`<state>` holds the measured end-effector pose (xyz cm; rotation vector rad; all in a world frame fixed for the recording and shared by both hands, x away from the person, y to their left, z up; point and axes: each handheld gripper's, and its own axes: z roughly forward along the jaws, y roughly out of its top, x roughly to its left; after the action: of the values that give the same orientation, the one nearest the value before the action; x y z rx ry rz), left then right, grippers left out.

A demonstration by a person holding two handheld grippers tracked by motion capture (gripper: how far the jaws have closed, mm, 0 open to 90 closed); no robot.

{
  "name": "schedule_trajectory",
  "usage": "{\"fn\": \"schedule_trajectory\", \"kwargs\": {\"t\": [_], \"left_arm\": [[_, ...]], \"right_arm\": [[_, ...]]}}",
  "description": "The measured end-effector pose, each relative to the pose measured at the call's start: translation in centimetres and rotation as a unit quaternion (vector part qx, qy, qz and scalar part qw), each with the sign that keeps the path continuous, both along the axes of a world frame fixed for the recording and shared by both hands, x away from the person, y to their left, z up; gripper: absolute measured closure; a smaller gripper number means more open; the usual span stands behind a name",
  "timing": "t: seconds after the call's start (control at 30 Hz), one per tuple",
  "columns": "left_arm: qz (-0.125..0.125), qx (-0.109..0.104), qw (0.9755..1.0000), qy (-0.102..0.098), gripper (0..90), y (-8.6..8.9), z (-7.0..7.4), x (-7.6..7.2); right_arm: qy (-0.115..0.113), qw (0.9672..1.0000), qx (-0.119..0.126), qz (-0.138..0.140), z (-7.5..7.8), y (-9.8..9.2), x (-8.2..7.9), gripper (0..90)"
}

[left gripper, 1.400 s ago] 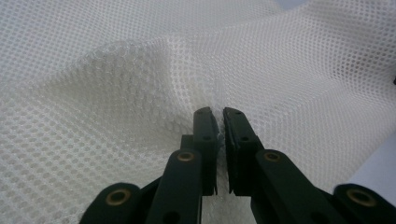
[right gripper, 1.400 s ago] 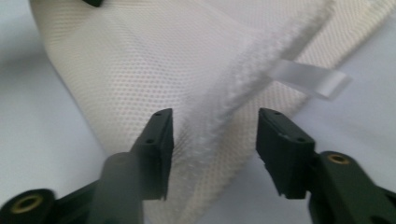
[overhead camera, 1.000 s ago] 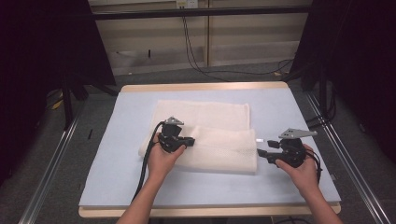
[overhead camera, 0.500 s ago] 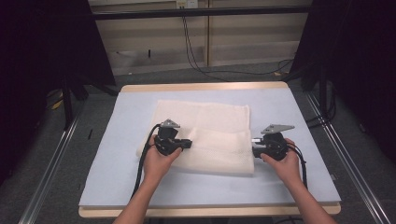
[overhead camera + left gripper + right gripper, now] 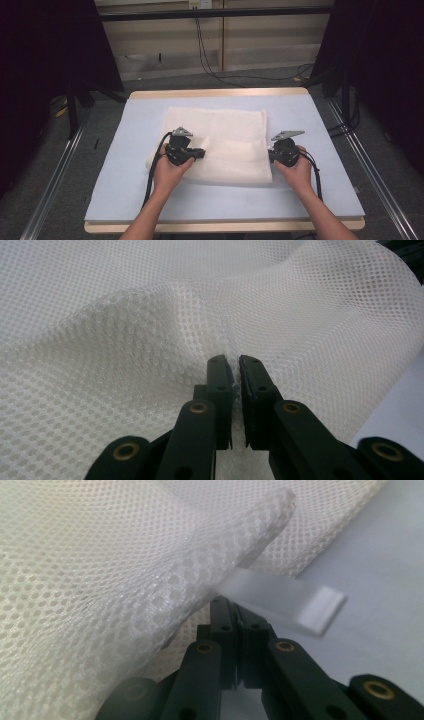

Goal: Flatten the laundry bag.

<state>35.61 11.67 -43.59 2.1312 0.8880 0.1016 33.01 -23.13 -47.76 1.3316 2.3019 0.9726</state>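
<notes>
Now, scene: we are working at the table (image 5: 125,200), where a white mesh cloth (image 5: 230,130) is lying folded in the middle of the light blue top.
Left gripper: our left gripper (image 5: 235,375) is pinching a raised fold of the mesh cloth near its left front part, with the jaws pressed together on the fabric.
Right gripper: our right gripper (image 5: 235,612) has just been closing its jaws, and they are now pinching the right edge of the mesh cloth, beside a small white tag (image 5: 300,602).
Hands: our hands are holding both grippers low, at the two ends of the front fold.
</notes>
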Motion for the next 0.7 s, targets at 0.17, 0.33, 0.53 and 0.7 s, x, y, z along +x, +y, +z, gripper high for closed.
{"fn": "schedule_trajectory", "kwargs": {"t": [0.17, 0.33, 0.53, 0.7], "left_arm": [[-0.005, -0.003, 1.0000, -0.008, 84.4, -0.7, 0.7, 0.7], [-0.018, -0.006, 0.9997, -0.015, 84.4, -1.6, 1.1, 0.8], [-0.037, -0.006, 0.9992, -0.013, 84.4, -1.9, 0.5, -0.8], [-0.049, 0.005, 0.9988, -0.006, 84.4, -2.3, -0.7, -2.7]], "right_arm": [[-0.016, 0.9994, 0.001, -0.032, -0.1, -1.0, 1.1, 88.1], [-0.022, 0.9976, -0.006, -0.066, -0.4, -2.3, 2.4, 88.2], [-0.023, 0.9968, 0.002, -0.077, -0.5, -3.4, 3.0, 87.5], [-0.036, 0.9965, 0.009, -0.075, -0.2, -3.6, 2.5, 78.8]]}}
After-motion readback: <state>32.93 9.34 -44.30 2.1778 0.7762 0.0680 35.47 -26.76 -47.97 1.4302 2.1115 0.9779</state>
